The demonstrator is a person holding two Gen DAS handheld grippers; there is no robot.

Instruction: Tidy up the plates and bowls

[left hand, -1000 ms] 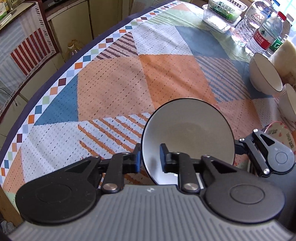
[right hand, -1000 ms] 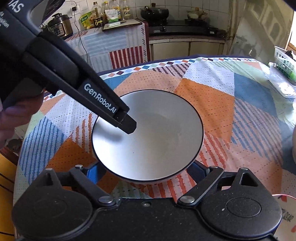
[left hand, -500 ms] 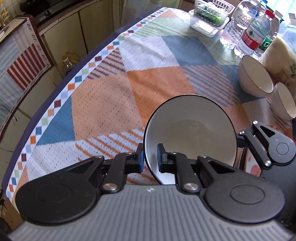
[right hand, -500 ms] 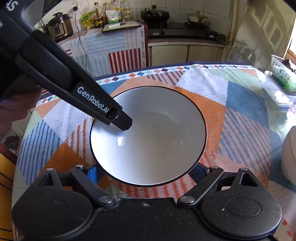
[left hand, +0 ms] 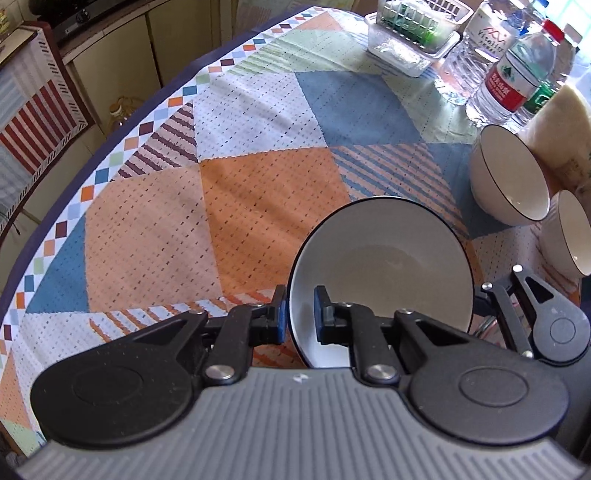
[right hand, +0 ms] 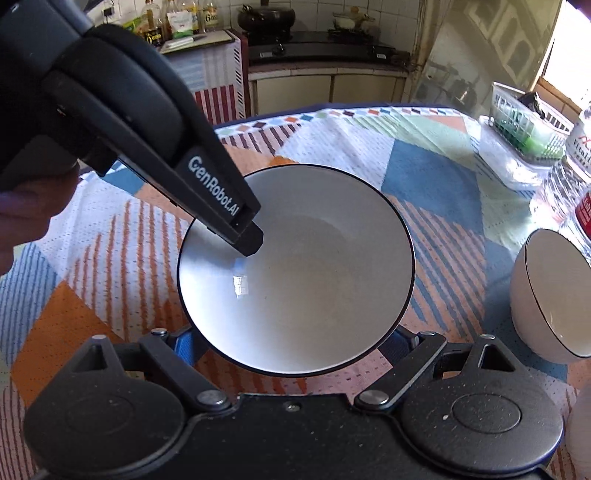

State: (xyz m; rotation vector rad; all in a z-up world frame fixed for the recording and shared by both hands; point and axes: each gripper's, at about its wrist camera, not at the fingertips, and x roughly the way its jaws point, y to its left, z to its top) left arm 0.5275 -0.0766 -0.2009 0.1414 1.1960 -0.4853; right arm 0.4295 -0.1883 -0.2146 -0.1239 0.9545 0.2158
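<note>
A white bowl with a thin dark rim (left hand: 388,266) is held above the patchwork tablecloth. My left gripper (left hand: 298,318) is shut on the bowl's near rim, one finger inside and one outside. In the right wrist view the bowl (right hand: 306,280) fills the middle, and the left gripper's finger (right hand: 245,234) reaches into it from the upper left. My right gripper (right hand: 291,343) is open, its fingers spread either side under the bowl; whether they touch it is hidden. Two more white bowls (left hand: 509,177) (left hand: 569,232) stand on the table to the right.
The round table has a patterned cloth with a dark edge (left hand: 110,136). At the far side stand water bottles (left hand: 517,74) and a clear tray with a green rack (left hand: 410,26). A pale bag (left hand: 565,133) lies behind the bowls. Kitchen cabinets and a stove (right hand: 317,44) are beyond.
Both grippers and the held bowl have moved across the table toward the two bowls and bottles, which now look nearer. The left gripper's hold on the rim is unchanged.
</note>
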